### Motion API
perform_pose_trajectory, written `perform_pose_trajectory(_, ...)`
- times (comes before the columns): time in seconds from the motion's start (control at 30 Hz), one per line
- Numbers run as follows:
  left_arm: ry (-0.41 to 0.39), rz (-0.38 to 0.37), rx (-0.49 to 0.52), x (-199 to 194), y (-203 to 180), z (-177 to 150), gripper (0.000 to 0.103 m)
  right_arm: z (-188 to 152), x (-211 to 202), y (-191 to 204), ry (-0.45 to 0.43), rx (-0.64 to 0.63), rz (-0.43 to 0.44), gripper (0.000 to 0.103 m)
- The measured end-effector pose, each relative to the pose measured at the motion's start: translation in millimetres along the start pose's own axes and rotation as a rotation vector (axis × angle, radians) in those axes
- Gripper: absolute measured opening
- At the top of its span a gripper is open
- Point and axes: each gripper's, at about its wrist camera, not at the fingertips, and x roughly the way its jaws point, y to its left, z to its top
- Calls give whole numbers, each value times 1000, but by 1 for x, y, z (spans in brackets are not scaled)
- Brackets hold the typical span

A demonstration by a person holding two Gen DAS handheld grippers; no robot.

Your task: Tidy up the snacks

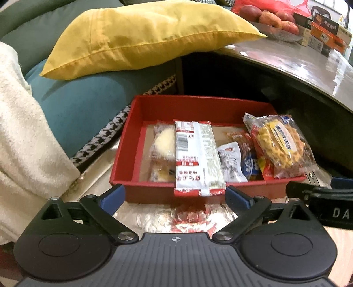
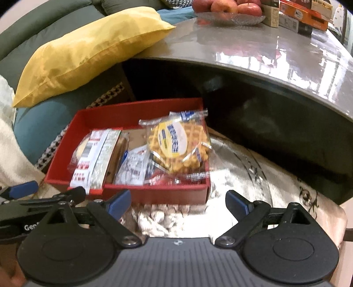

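Observation:
A red box (image 1: 130,136) (image 2: 154,192) sits on a shiny low surface and holds several wrapped snacks. A long white and red packet (image 1: 196,154) (image 2: 94,154) leans over its near wall. A clear-wrapped waffle (image 1: 280,145) (image 2: 178,145) rests at the right end, with a round pale cake (image 1: 163,141) at the left. Small white and blue sachets (image 1: 233,163) (image 2: 132,167) lie between them. My left gripper (image 1: 175,196) hangs open just before the box's near wall, nothing between its fingers. My right gripper (image 2: 178,204) is open too, in front of the box's near right corner.
A yellow cushion (image 1: 141,35) (image 2: 83,50) lies on teal sofa cushions (image 1: 72,110) behind the box. A white fluffy blanket (image 1: 24,141) is at the left. The grey table (image 1: 308,66) (image 2: 275,53) overhangs the right, bearing a bowl of apples (image 1: 273,19) (image 2: 227,8) and cartons (image 1: 326,33).

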Motion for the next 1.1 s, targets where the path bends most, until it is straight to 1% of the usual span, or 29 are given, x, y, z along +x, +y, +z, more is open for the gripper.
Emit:
perform_pose_trajectory(0.33, 4, -8, -19, -13, 1, -19, 101, -20, -16, 2, -1, -6, -21, 89)
perform_pose_trajectory(0.83, 9, -15, -28, -33, 0, -44, 101, -44, -33, 3, 5, -5, -18, 89)
perform_pose_trajectory(1.1, 22, -15, -13, -44, 0, -66, 101, -69, -44, 3, 19, -10, -29, 89)
